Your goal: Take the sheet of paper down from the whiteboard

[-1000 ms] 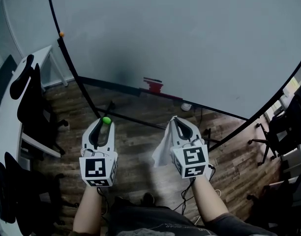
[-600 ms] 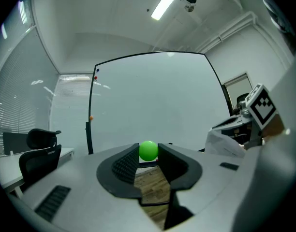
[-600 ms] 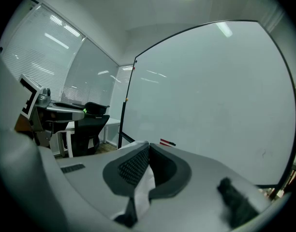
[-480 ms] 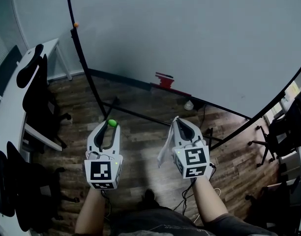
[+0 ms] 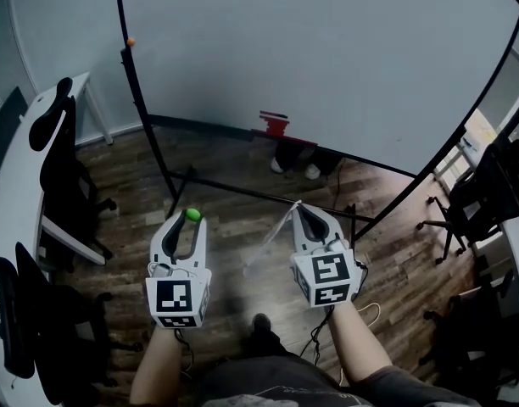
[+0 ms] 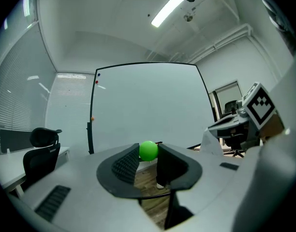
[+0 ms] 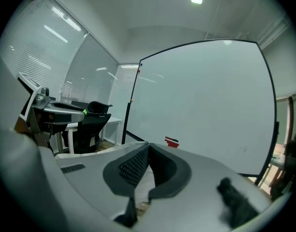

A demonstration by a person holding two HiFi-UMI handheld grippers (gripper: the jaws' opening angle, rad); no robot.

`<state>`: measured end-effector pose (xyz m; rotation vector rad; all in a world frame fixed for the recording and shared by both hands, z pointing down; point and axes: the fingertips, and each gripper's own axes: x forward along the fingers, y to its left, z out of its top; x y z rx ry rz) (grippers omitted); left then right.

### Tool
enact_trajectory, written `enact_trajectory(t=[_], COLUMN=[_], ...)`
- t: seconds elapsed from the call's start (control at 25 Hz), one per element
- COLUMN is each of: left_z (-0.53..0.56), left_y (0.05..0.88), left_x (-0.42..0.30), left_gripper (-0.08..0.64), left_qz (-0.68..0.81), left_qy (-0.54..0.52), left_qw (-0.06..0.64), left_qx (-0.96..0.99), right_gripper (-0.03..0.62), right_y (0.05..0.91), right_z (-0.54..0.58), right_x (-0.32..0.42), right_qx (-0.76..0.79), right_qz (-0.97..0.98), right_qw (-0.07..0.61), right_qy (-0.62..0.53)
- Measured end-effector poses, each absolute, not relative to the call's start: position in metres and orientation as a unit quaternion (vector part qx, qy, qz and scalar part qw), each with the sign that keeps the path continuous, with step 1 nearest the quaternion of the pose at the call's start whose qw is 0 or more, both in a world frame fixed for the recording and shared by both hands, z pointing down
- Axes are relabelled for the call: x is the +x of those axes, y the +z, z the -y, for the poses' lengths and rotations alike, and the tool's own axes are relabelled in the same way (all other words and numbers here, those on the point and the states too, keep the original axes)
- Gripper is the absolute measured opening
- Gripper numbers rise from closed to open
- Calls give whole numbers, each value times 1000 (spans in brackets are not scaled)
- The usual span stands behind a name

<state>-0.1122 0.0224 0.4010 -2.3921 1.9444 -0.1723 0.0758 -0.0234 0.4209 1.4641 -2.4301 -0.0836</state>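
Before the whiteboard (image 5: 327,58), sheet of paper (image 5: 275,234) hangs pinched in right gripper (image 5: 300,207); left gripper (image 5: 189,222) clasps green ball (image 5: 192,214).

Left tongs (image 6: 148,154), grey with black ribbed pads: pinching a small round green ball (image 6: 148,150) at the tips. Large white whiteboard in a black frame (image 6: 148,105): standing behind, with a small orange dot (image 6: 92,119) sitting on its left post. Right tongs (image 6: 213,127) with a square-marker cube: showing at right, a white sheet of paper (image 6: 211,143) hanging at the tip. Black office chair (image 6: 41,151): standing at left. Long ceiling light strip (image 6: 167,11): glowing overhead.
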Motion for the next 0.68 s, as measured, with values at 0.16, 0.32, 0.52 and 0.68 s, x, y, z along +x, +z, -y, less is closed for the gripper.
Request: enact_trajectory(t=[0.16, 0.32, 0.52, 0.68], left_z=[-50, -78, -107, -128], left_y=[400, 398, 399, 405], left_x=[-114, -114, -118, -121], left_gripper=[126, 126, 126, 126], left_qz=[-616, -602, -592, -587], left_qy=[-53, -46, -43, -45], left_qw=[27, 30, 34, 32], left_qx=[-786, -796, -804, -808], right_gripper=[21, 21, 21, 21], right_y=[417, 412, 412, 417], right_z=[-13, -45, -80, -103], right_x=[71, 70, 63, 55], right_qx=[519, 531, 542, 543], right_qz=[840, 833, 826, 825], right_qw=[154, 153, 148, 150], right_qy=[-32, -36, -36, -37])
